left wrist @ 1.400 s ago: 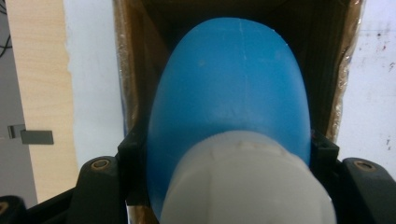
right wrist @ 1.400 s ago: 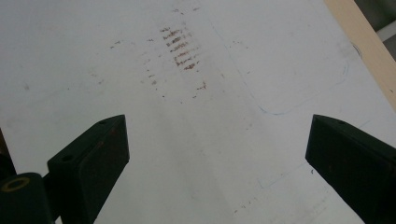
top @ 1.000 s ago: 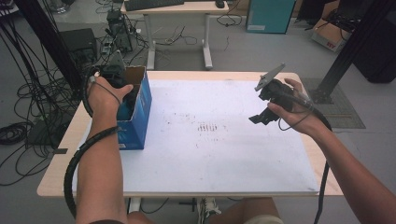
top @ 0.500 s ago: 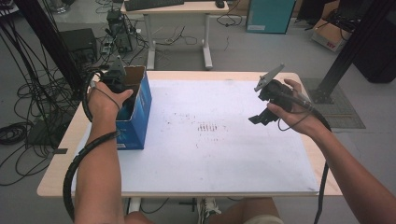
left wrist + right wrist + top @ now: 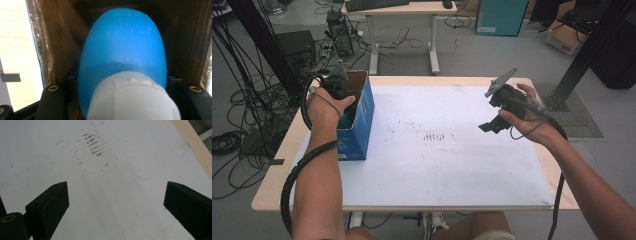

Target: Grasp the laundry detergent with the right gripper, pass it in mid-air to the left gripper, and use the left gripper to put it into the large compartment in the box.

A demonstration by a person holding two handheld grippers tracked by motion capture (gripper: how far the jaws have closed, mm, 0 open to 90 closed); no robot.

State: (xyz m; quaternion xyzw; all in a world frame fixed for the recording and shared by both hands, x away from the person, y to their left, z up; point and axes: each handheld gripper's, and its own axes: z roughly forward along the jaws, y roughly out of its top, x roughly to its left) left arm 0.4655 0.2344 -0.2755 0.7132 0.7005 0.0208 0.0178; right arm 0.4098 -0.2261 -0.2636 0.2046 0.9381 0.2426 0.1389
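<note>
Now the left gripper (image 5: 343,100) sits deeper inside the blue box (image 5: 359,125), clamped around a blue bottle (image 5: 123,55); the right gripper (image 5: 497,117) hangs wide open, empty.

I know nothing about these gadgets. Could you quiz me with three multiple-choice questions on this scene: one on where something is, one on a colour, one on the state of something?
1. Where is the left gripper?
A. Reaching into the box
B. Lying flat on the white mat
C. Under the table

2. What colour is the outside of the box?
A. Red
B. Blue
C. Green

3. How do the fingers of the right gripper stand?
A. Shut on a cup
B. Shut on nothing
C. Wide apart, holding nothing

Answers: 1 A, the high view shows it going down into the box's open top, and the left gripper view shows brown cardboard walls around a blue and white bottle. 2 B, its side is blue in the high view. 3 C, only the bare white mat lies between them.
</note>
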